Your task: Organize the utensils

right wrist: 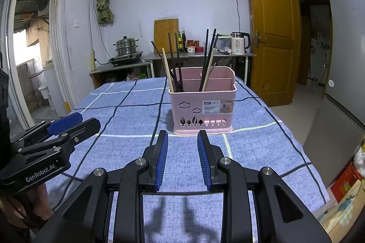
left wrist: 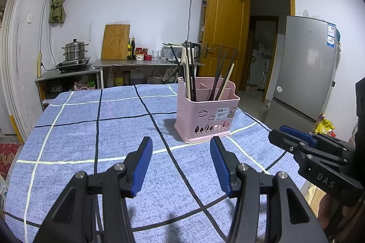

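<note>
A pink utensil basket stands on the blue checked tablecloth. Several dark and pale chopsticks stand upright in its compartments, in a left group and a right group. My left gripper hovers above the cloth, short of the basket, open with nothing between its blue pads. My right gripper hangs just in front of the basket, also open and empty. Each gripper shows in the other's view: the right one at the right edge, the left one at the left edge.
Behind the table stands a steel counter with a steamer pot, a cutting board, bottles and a kettle. A wooden door is open at the right. A grey fridge stands past the table's right edge.
</note>
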### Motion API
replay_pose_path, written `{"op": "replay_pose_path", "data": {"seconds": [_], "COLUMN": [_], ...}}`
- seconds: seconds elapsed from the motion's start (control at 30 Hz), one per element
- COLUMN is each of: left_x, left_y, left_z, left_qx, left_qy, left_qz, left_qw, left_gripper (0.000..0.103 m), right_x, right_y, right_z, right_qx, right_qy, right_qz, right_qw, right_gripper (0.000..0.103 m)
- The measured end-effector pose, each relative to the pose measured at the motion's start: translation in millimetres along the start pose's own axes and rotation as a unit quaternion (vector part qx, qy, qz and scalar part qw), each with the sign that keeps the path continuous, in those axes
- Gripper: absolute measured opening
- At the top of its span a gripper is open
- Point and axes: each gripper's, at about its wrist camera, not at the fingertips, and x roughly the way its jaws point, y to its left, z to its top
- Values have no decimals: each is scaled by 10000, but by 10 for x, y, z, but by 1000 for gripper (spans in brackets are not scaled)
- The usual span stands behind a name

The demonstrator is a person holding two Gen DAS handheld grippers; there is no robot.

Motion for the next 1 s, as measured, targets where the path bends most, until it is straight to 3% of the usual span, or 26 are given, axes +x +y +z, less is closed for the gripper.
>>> {"op": "replay_pose_path", "data": {"seconds": [1.0], "left_x": [16], "left_y": [-29], "left_z": [-35], "left_qx": [14], "left_qy": [29], "left_qz": [-5], "left_qw": [10000], "left_gripper": [55], "right_x": [7], "right_y": [6], "right_z": [6], "right_qx": [-1], "right_qy": [5], "right_qz": [1], "right_qw": [10000], "right_gripper": [28]}}
